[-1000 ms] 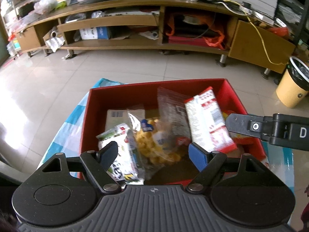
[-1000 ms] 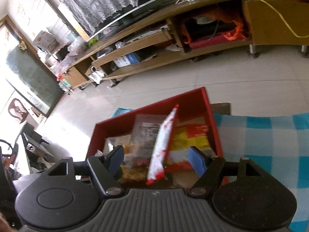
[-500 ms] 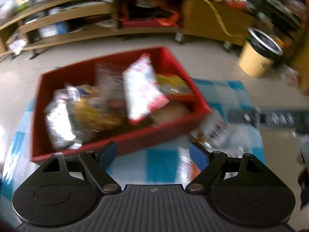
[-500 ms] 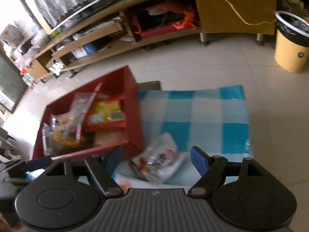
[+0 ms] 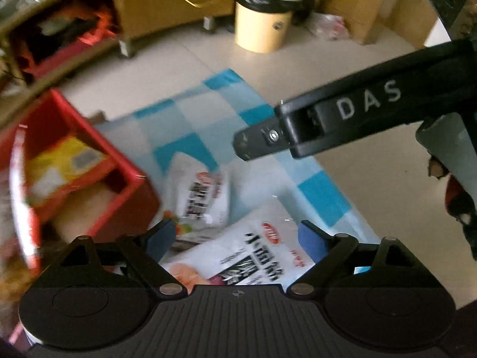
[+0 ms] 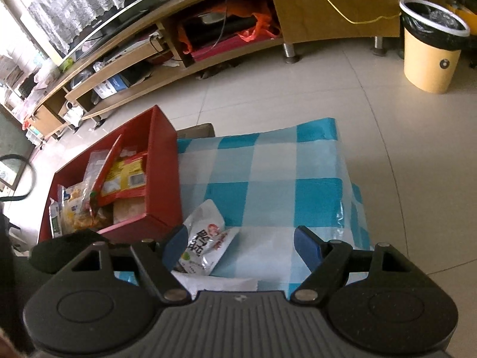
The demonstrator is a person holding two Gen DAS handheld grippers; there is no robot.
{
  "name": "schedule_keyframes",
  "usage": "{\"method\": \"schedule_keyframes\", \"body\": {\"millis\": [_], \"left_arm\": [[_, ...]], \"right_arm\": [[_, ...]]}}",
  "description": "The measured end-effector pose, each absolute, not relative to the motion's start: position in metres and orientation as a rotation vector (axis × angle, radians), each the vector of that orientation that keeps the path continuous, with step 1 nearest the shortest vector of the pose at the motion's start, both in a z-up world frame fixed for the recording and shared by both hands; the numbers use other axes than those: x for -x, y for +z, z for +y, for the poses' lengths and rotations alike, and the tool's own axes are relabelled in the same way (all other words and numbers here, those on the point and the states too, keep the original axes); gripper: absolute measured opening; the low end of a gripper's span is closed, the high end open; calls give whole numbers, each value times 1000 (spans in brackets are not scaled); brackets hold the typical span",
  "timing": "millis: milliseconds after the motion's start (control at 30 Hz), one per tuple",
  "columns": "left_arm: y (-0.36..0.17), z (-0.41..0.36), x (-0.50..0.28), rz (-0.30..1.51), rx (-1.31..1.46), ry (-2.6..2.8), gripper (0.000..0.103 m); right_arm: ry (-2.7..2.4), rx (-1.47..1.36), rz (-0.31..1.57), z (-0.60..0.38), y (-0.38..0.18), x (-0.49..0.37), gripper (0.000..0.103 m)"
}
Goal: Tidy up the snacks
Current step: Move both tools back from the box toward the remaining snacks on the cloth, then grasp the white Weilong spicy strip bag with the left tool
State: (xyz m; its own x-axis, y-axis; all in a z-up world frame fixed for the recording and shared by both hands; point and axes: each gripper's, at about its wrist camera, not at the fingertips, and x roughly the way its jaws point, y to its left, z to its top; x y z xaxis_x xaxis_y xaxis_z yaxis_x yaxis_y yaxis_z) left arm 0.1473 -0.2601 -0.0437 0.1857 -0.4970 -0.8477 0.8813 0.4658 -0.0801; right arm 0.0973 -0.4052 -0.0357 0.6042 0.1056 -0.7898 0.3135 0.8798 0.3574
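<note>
Two snack packets on cloth, right of box

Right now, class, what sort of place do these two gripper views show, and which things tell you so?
Most likely a home living room: a long wooden TV unit with cluttered shelves, a tiled floor with a lined waste bin, and a red snack box on a blue checked cloth.

red box: holds snack packets | two white packets: flat on cloth beside it

snack bags: glossy plastic | cloth: checked, shiny film | bin: smooth plastic
</note>
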Motion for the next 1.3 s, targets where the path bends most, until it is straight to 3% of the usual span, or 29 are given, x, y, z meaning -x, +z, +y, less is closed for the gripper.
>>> {"method": "schedule_keyframes", "body": {"millis": [233,433,567,667,800,933,1300], "left_arm": [[-71,-246,-136,1045,-553,-1047,93],[-69,-217,-98,1012,-653,-994,94],[-69,-226,-111,1036,-547,-881,94],[-70,-241,-111,1003,-569,-805,90],[-65,-234,-100,1006,-529,-797,67],[-63,-207,-89,1065,-493,-757,58],[-64,-147,-73,1157,-378,-693,60]], "right_arm": [[-135,-520,945,-412,-43,-101,78],[-128,-488,970,-400,-45,-104,78],[-137,-476,996,-393,-50,-111,78],[-128,-462,1011,-387,-53,-116,78],[-137,-457,1050,-382,-64,-127,78],[-131,-445,1072,-373,-73,-137,78],[-232,-397,1049,-342,-81,-157,81]]}}
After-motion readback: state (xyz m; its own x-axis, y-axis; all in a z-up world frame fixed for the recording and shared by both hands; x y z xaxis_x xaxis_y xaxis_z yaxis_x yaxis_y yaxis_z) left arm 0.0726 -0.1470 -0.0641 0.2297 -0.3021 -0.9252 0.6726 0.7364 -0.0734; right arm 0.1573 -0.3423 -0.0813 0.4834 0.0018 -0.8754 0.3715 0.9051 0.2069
